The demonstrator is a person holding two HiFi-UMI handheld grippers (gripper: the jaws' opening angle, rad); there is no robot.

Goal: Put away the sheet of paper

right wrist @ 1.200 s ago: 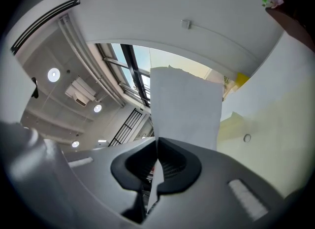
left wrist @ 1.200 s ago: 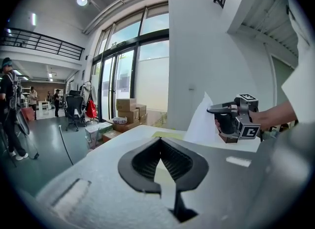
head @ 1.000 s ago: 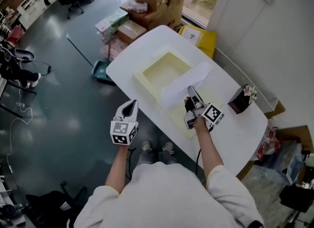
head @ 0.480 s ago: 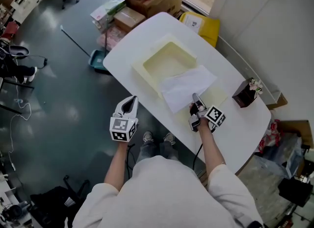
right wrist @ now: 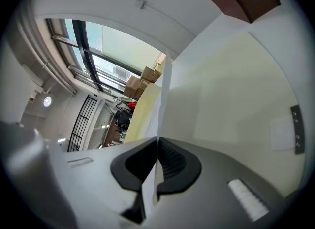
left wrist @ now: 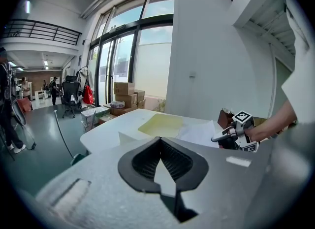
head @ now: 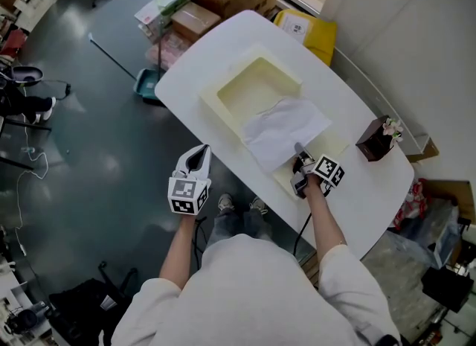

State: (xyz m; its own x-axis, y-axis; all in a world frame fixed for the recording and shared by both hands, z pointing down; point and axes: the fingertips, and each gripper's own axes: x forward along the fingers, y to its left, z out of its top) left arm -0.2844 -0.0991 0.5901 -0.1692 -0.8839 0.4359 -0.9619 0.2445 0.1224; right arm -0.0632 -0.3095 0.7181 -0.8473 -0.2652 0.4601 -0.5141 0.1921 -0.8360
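**Op:** Left side first. What have I got?

**Eng:** Your left gripper is off the table, over the grey floor, at roughly 7 o'clock from the cream tray in the head view. The jaws are together with nothing between them. It points toward the table edge.

**Op:** Anything else on the floor?

**Eng:** There's a teal dustpan at 9 o'clock from the tray. Cardboard boxes are stacked at 11 o'clock, past the far end of the table.

**Op:** Where's the paper?

**Eng:** The sheet of paper is mid-table. It covers the tray's 5 o'clock rim and part of the flat cream section beside the deep well. It looks slightly rumpled. I can't tell if it rests fully on the tray or is partly lifted.

**Op:** And the right?

**Eng:** Your right gripper is at 5 o'clock from the tray, above the flat cream section. Its jaws are clamped on the sheet's near corner. In the right gripper view the paper edge runs straight out from between the pads. The sheet spreads away from the jaws toward 11 o'clock.

**Op:** Anything further right?

**Eng:** A small brown box holding flowers stands on the table at 3 o'clock from your right gripper, clear of the sheet.
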